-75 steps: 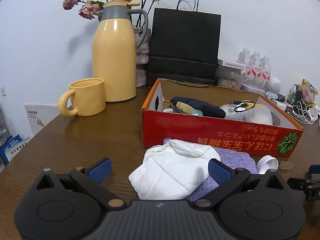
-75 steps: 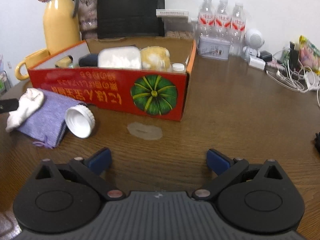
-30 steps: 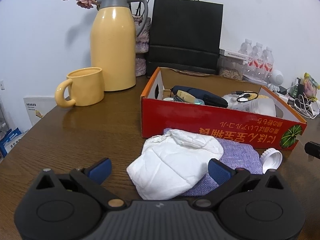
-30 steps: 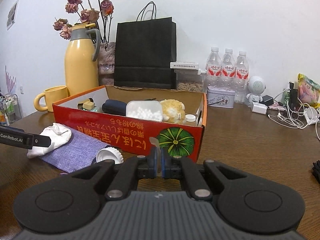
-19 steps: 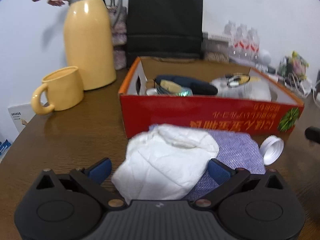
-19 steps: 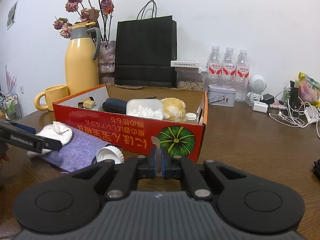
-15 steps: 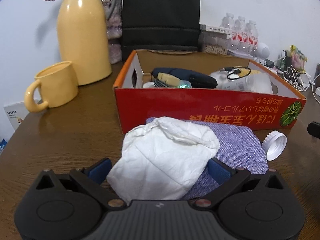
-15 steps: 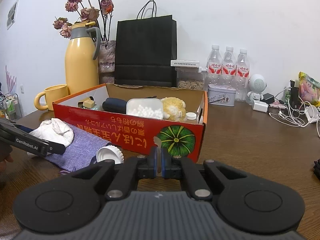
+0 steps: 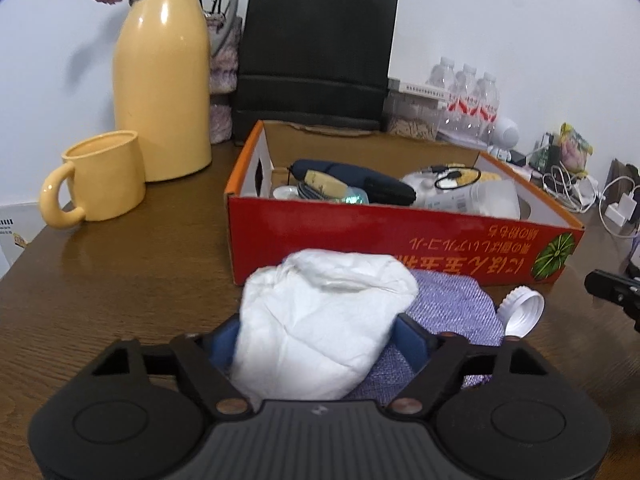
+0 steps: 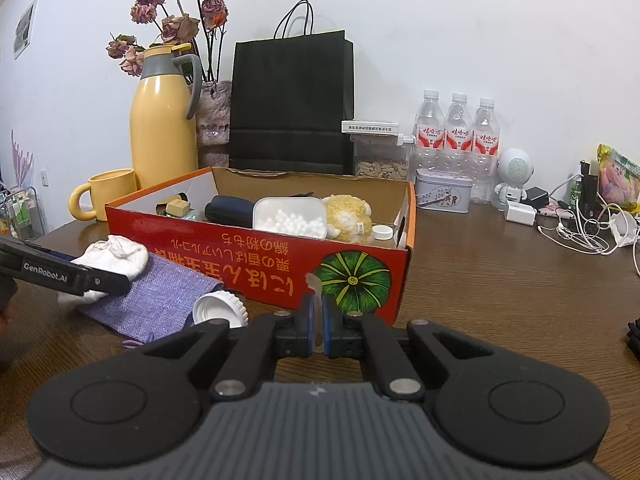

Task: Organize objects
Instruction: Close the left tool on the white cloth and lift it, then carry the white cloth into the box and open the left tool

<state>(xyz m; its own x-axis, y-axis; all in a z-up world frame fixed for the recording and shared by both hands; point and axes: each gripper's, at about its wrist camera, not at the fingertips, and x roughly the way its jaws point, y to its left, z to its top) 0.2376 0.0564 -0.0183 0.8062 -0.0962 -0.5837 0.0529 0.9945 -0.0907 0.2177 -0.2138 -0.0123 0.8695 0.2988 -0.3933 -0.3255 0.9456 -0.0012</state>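
**White bundle pinched at the lower centre**

The crumpled white cloth bundle looks soft and creased, lying partly on a purple woven cloth in front of the red cardboard box. The left gripper has closed in on it, blue pads pressing both its sides. A white bottle cap lies at the purple cloth's right edge. In the right wrist view, the right gripper is clamped on a thin translucent scrap, lower centre.

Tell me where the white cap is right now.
The white cap lies on the table in front of the red box, touching the purple cloth's right edge; in the right wrist view it's left of the tool.
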